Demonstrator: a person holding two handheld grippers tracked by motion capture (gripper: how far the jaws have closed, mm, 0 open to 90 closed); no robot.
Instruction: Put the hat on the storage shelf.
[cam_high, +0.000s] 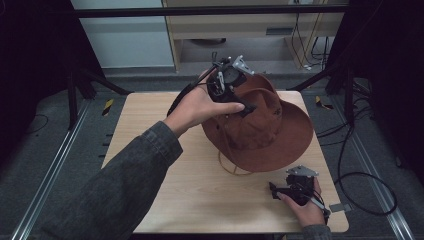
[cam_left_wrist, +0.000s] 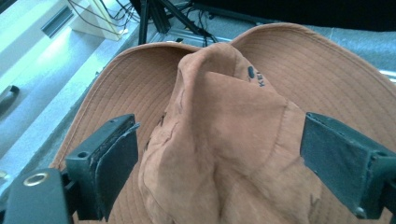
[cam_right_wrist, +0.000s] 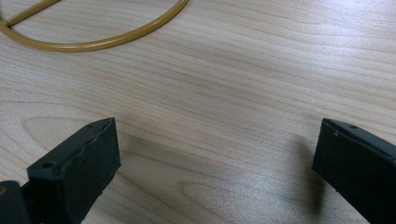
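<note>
At the near right corner of the light wooden table, the right gripper rests low over bare wood, its black jaws spread wide and holding nothing. Just beyond it lies a thin yellow-brown wire ring. Farther back, a rust-brown, wide-brimmed fabric hat sits over that ring. The left gripper reaches down over the hat's creased crown, jaws wide apart on either side of it, not clamped.

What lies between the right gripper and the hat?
Bare wood of the table, plus a thin yellow ring by the hat; seen in the right gripper view and the high view.
</note>
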